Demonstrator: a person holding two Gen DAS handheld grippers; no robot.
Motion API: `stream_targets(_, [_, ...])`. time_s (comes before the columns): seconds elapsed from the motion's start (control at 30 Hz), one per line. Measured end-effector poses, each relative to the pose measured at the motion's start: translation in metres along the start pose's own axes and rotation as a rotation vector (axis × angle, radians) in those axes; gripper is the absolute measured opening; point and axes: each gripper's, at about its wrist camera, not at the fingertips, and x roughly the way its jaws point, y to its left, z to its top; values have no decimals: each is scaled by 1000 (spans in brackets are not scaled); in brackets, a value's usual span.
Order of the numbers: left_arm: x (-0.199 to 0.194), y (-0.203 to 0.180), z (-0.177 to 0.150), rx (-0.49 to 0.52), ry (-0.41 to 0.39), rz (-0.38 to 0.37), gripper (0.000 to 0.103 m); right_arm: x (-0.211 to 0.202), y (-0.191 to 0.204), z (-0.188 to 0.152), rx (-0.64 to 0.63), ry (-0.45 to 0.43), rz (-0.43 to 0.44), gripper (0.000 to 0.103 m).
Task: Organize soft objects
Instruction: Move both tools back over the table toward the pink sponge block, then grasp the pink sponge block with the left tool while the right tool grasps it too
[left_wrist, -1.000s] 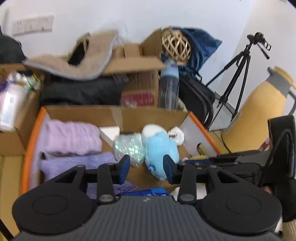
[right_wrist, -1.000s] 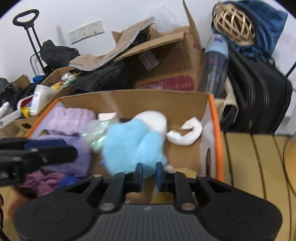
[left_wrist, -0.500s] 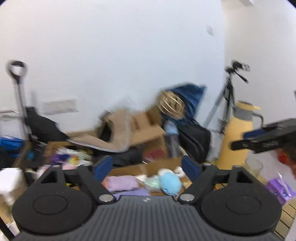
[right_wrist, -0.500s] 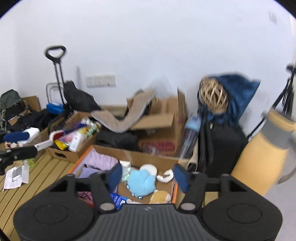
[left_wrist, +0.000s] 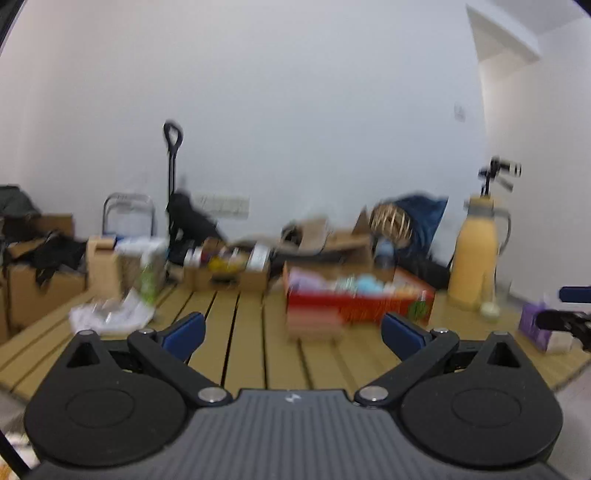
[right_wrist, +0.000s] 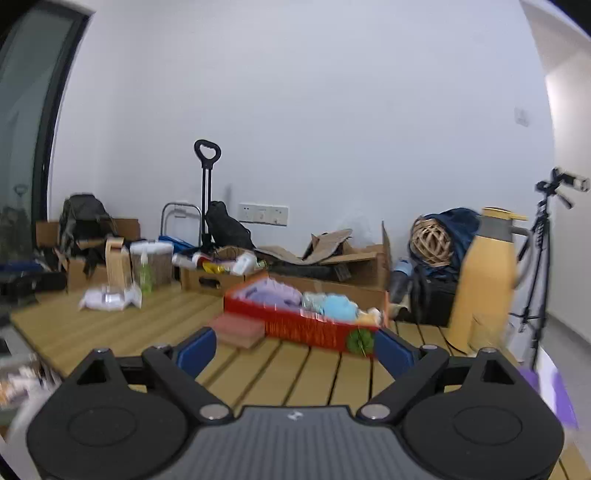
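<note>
A red cardboard box (right_wrist: 314, 326) stands on the slatted wooden table (right_wrist: 280, 376) and holds soft things: purple knitwear (right_wrist: 273, 291), a light blue plush (right_wrist: 338, 306) and a shiny pouch (right_wrist: 312, 299). It shows blurred in the left wrist view (left_wrist: 354, 306). My right gripper (right_wrist: 293, 347) is open and empty, well back from the box. My left gripper (left_wrist: 293, 334) is open and empty, also far back from it. The right gripper's tip shows at the right edge of the left wrist view (left_wrist: 565, 321).
A yellow thermos jug (right_wrist: 487, 277) stands right of the box. A purple tissue pack (left_wrist: 539, 328) lies at the table's right. Cardboard boxes (right_wrist: 351, 266), a green bottle (right_wrist: 146, 275), white wrapping (right_wrist: 109, 297), a tripod (right_wrist: 543, 258) and a trolley handle (right_wrist: 207, 184) line the back.
Both grippers pulled far back from the box and opened wide. The right gripper was nearly shut by the blue plush a second ago; the plush lies in the box.
</note>
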Motion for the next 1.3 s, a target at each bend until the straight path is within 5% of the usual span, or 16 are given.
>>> stream_targets(0.13, [0,4,-1,-1,23,24,103,-10,15,-26,34,88,12,93])
stream_targets(0.53, [62,-2,-9,6,74,21,103,30,13,-27,118,94,-40,93])
stream_targets(0.7, [141,7,9,-12,71,-33,103,96,11,-18,165,114,10,92])
stream_targets(0.8, [211,17,13,-36,147,-48,103,154,13,-12,197,125,49,89])
stream_targets(0.9, [282,25,10,-35,235,-56,88,219,19,-8,231,176,82,86])
stream_targets(1.07, [358,35,-3,-69,367,-122,59,319,23,-10,304,259,106,69])
stream_targets(1.3, [374,51,-16,-178,388,-204,48,386,19,-24,468,323,209,34])
